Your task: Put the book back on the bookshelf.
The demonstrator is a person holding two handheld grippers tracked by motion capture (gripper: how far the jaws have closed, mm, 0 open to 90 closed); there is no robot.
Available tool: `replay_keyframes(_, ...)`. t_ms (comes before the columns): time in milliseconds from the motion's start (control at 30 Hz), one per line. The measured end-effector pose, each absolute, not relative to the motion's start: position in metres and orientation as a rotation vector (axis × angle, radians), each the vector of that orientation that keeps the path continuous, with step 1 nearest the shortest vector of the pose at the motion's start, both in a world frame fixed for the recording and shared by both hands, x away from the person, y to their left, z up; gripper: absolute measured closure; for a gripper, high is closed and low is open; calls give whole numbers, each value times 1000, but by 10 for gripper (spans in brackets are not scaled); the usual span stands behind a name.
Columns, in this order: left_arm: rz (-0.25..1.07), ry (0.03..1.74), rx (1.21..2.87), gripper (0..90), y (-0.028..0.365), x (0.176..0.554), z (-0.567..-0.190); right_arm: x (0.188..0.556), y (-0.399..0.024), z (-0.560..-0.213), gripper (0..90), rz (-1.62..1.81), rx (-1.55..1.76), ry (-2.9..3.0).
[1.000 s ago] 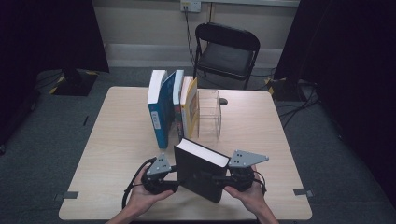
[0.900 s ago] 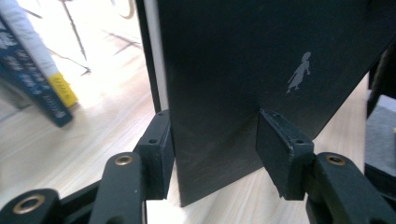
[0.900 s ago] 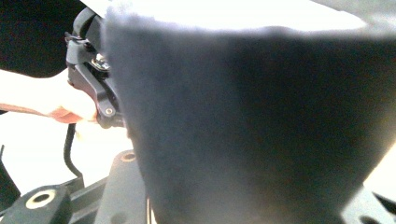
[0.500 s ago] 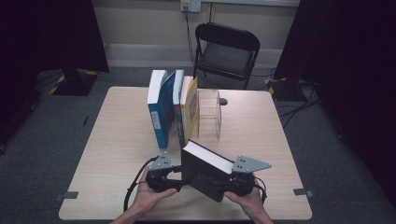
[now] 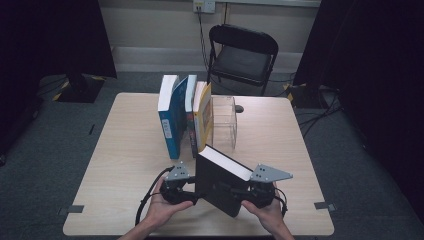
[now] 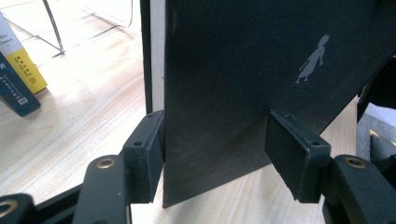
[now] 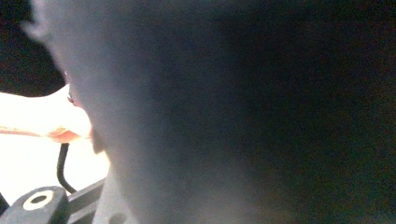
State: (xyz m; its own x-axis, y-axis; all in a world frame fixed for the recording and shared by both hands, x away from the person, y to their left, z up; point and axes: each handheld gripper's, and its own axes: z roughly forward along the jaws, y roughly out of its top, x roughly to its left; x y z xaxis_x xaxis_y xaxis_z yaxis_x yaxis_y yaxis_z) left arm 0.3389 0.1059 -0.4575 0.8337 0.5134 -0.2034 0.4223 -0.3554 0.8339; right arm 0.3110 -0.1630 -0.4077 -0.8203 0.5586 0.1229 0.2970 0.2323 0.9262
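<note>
The black book [image 5: 220, 182] stands tilted on the worktop [image 5: 125, 150], not yet among the shelved books [image 5: 185, 117]; left claw [image 6: 215, 154] has just been opening around it, right claw's [image 5: 250, 192] grip unclear.

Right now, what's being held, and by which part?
The black book: its lower edge lies between jaws of the left gripper, just opening, and the right gripper, just closing. Whether the pads press cannot be told.
</note>
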Motion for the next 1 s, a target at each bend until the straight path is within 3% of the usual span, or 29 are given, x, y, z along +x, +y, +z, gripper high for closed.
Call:
replay_keyframes(333, 201, 760, 1955, 359, 85, 363, -460, 324, -168, -406, 520, 1551, 914, 2150)
replay_keyframes(433, 210, 809, 1933, 453, 80, 368, -462, 327, -172, -406, 525, 1527, 976, 2089)
replay_keyframes(533, 180, 805, 1968, 407, 84, 366, -463, 330, -178, -406, 527, 1509, 1014, 2047)
replay_keyframes(1000, 331, 1000, 2034, 334, 182, 368, -469, 345, -168, -403, 532, 1470, 1054, 1958)
